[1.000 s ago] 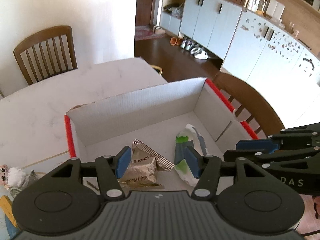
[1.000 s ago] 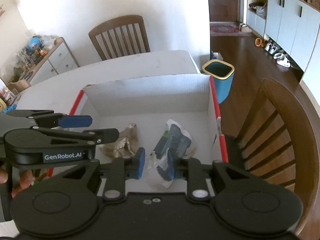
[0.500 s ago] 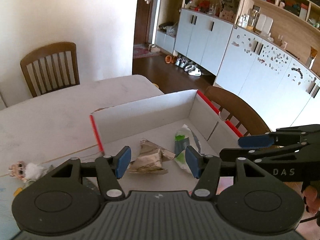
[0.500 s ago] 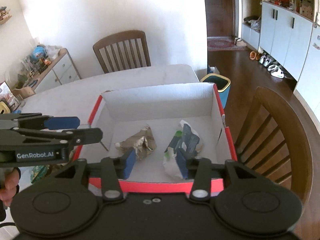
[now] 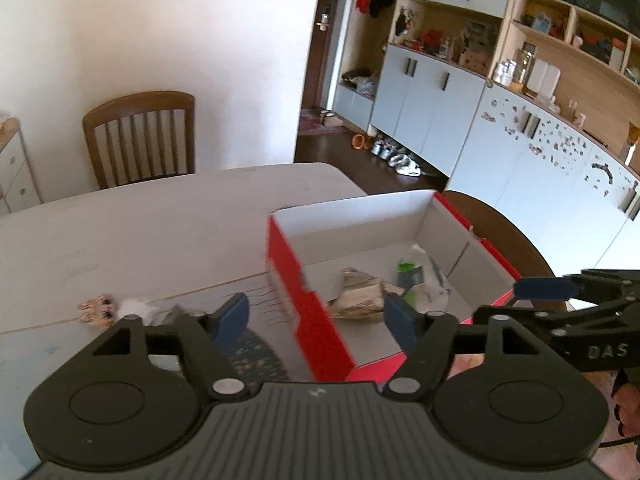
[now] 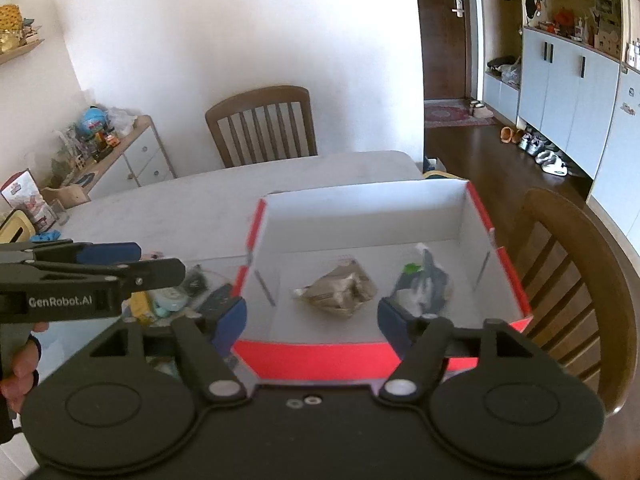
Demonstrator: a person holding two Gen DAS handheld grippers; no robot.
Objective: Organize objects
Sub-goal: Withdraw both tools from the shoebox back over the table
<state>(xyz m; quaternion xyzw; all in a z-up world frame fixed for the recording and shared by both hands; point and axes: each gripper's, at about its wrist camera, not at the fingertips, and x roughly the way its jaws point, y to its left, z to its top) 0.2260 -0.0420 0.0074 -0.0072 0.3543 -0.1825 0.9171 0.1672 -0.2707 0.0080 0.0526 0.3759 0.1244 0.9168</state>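
A red cardboard box (image 5: 308,312) with a white inside stands on the table. On its floor lie a crumpled tan snack packet (image 5: 360,300) and a green, white and blue packet (image 5: 420,280), side by side. My left gripper (image 5: 316,314) hangs above the box's near left corner, its jaws opening with nothing between them. From the right wrist view the box (image 6: 320,354) is straight ahead, with the tan packet (image 6: 340,290) left of the green packet (image 6: 424,280). My right gripper (image 6: 311,316) is above the near wall, jaws opening and empty.
Left of the box lie a small doll (image 5: 98,308), white fluff (image 5: 136,308) and several small items (image 6: 172,300). Wooden chairs stand at the far side (image 6: 260,128) and the right side (image 6: 572,280) of the pale table (image 5: 140,224). Cabinets line the right wall.
Both grippers have drawn back and up out of the box and their jaws have widened. The right gripper let go of the green packet, which now lies in the box.
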